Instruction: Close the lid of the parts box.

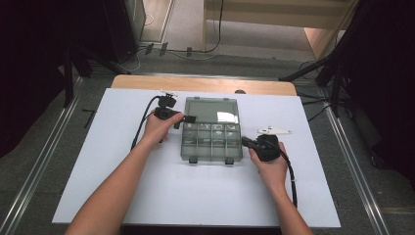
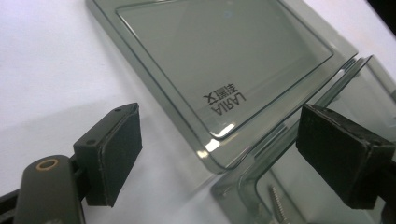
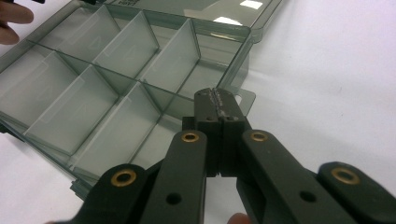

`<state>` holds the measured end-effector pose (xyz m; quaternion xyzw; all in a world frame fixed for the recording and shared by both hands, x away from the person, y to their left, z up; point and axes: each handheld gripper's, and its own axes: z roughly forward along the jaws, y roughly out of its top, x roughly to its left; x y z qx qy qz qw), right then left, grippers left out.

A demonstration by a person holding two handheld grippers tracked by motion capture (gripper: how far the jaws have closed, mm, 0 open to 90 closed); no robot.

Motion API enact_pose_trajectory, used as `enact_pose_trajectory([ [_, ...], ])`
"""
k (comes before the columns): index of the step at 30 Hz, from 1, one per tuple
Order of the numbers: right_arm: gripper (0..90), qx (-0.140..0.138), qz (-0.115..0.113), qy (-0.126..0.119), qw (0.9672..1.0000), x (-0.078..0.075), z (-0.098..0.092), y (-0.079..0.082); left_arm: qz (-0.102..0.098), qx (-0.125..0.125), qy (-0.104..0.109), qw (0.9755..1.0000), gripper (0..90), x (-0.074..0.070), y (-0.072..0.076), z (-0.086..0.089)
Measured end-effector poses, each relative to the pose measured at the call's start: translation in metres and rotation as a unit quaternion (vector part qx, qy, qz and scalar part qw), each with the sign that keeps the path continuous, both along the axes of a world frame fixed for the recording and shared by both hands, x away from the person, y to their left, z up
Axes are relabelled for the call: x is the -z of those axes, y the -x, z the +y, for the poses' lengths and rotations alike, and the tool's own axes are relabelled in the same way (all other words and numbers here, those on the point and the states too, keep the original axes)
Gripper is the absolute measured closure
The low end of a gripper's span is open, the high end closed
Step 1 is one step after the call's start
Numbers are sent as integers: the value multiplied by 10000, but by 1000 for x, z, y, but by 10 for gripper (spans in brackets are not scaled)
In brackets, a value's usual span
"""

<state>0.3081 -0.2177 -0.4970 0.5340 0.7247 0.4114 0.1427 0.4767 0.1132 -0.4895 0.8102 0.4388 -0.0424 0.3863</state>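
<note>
A smoky clear plastic organiser box (image 1: 211, 144) lies open mid-table, its lid (image 1: 210, 110) flat behind it. My left gripper (image 1: 188, 119) is at the box's back left corner. Its jaws stand open around the lid's rounded corner (image 2: 212, 154), and the pads (image 2: 114, 149) are clear of the plastic. A screw (image 2: 278, 203) lies in the compartment below. My right gripper (image 1: 245, 142) is shut, with nothing between its jaws. Its tip (image 3: 215, 100) sits at the box's right wall by a small tab (image 3: 243, 99). The divided compartments (image 3: 93, 93) near it look bare.
The box rests on a white board (image 1: 122, 186) over a wooden table (image 1: 203, 83). Small parts lie in the back row of compartments (image 1: 218, 128). Two black latches (image 1: 210, 160) stick out of the box's front edge. A fingertip of the left hand (image 3: 11, 18) is by the far corner.
</note>
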Motion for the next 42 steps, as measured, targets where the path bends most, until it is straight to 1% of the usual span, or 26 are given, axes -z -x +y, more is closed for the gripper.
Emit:
enact_pose_trajectory([
  [2, 900, -12, -18, 25, 10000, 0, 1, 0, -2, 16, -15, 10000, 148, -1, -1, -3],
  [5, 900, -23, -31, 30, 10000, 0, 0, 0, 79, 3, -64, 9999, 149, -2, -3, -7],
  [7, 900, -25, -29, 32, 10000, 0, 0, 0, 162, -46, -22, 9999, 149, 0, -4, -9],
  [9, 900, -27, -36, 41, 10000, 0, 1, 0, 141, -89, -97, 9998, 149, 1, -5, -12],
  [11, 900, -25, -57, 76, 10000, 0, 1, 1, 165, -124, -133, 9997, 149, 1, -5, -13],
  [12, 900, -22, -56, 89, 9999, 0, 1, 1, 164, -109, -168, 9997, 149, 1, -6, -13],
  [15, 900, -11, -79, 79, 9999, 0, 2, 0, 198, -124, -136, 9996, 149, 3, -7, -14],
  [17, 900, -5, -84, 77, 9999, 1, 2, 0, 192, -146, -134, 9996, 171, 3, -7, -14],
  [20, 900, 0, -85, 74, 9999, 1, 2, 0, 183, -158, -161, 9996, 171, 3, -7, -14],
  [22, 900, -17, -87, 96, 9999, 0, 3, 0, 255, -164, -138, 9994, 184, 3, -7, -14],
  [24, 900, -26, -73, 112, 9999, 0, 3, 1, 268, -160, -146, 9994, 187, 3, -7, -14],
  [26, 900, -11, -70, 96, 9999, 0, 3, 0, 307, -141, -92, 9994, 201, 3, -7, -14],
  [28, 900, -17, -73, 108, 9999, 0, 3, 1, 361, -119, 11, 9993, 235, 3, -7, -14],
  [33, 900, 12, -98, 139, 9999, 0, 4, 1, 219, -103, -60, 9997, 250, 0, -5, -16],
  [36, 900, 2, -113, 156, 9998, 0, 4, 1, 167, -102, -108, 9997, 267, -1, -4, -16],
  [38, 900, -1, -113, 157, 9998, 0, 4, 1, 147, -122, -69, 9998, 278, -2, -3, -16],
  [41, 900, -6, -113, 156, 9998, 0, 4, 2, 79, -89, -105, 9999, 298, -3, -3, -15],
  [42, 900, -5, -114, 154, 9998, 0, 4, 2, 60, -116, -66, 9999, 311, -3, -2, -15],
])
